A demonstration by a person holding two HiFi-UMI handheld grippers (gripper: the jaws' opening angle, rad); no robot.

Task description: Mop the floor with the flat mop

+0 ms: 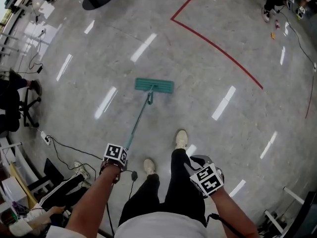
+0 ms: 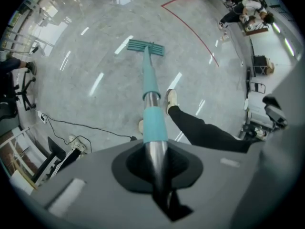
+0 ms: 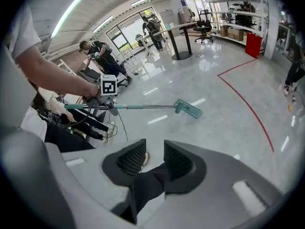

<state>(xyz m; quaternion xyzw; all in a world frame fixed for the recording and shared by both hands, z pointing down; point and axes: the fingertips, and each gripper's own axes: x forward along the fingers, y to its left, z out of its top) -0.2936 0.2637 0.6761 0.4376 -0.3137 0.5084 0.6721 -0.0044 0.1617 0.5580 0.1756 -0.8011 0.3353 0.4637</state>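
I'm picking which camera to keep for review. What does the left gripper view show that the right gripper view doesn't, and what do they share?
Only the left gripper view: the left gripper with its tongs shut on the mop handle, seen straight down the shaft. Only the right gripper view: the right gripper with its tongs open and holding nothing, and the person's left forearm reaching out to the handle. Both: the green mop head on the floor and the red line.

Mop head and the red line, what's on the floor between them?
Nothing: in the head view, only bare shiny floor lies between the mop head and the red line.
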